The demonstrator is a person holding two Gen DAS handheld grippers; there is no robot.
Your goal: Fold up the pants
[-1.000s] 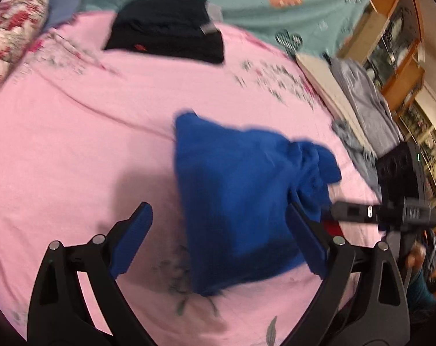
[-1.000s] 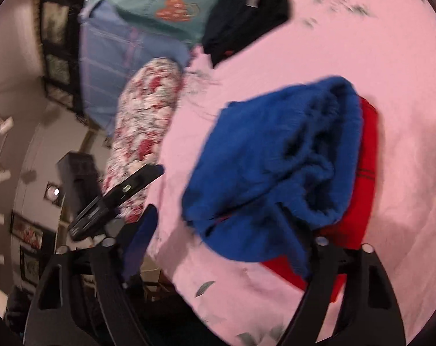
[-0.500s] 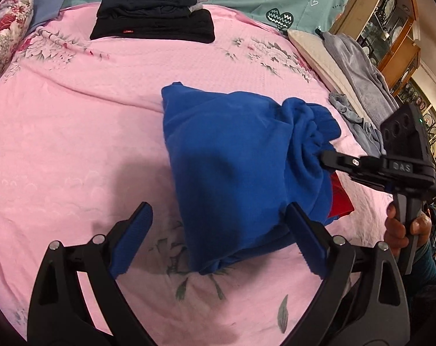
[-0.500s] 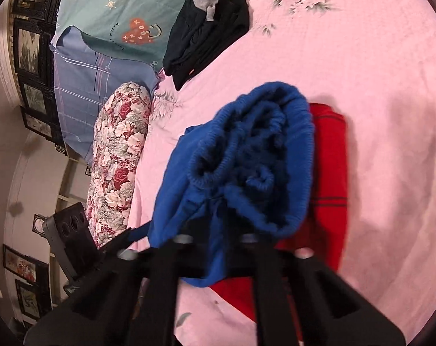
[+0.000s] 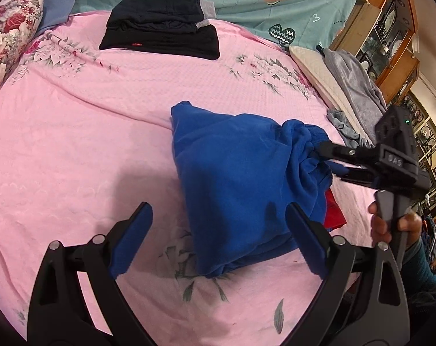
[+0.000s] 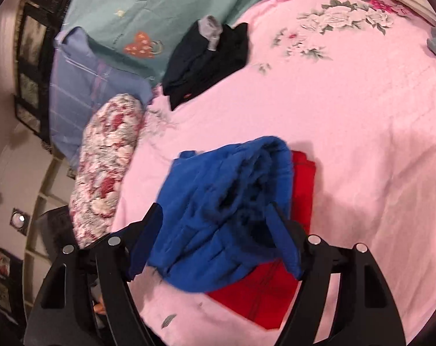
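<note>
Both hand-held grippers stand open. Our left hand-held gripper [image 5: 218,239] hovers with its jaws spread wide and nothing between them, just short of the near end of the blue pants [image 5: 241,190]. Our right hand-held gripper [image 6: 215,239] is also parted around the bunched waistband end; in the left wrist view its fingers [image 5: 333,151] lie against that bunch, but we cannot tell for sure whether any cloth is caught between them, and we judge that it is loose.

The pants lie as a thick, partly folded bundle toward the right edge of the pink bed [image 5: 73,132], their long axis running from the near edge away toward the headboard side. They rest on top of a red garment [image 6: 264,291], which pokes out beneath on the right.

From the left hand-held gripper the bundle sits straight ahead and slightly right; the right one is closer, already at the gathered end. Any tidying fold would likely start from that end.

Much of the red garment is covered, and the folds inside the bundle are hidden. A black pile of clothes [image 5: 163,26] sits well apart near the far edge.
</note>
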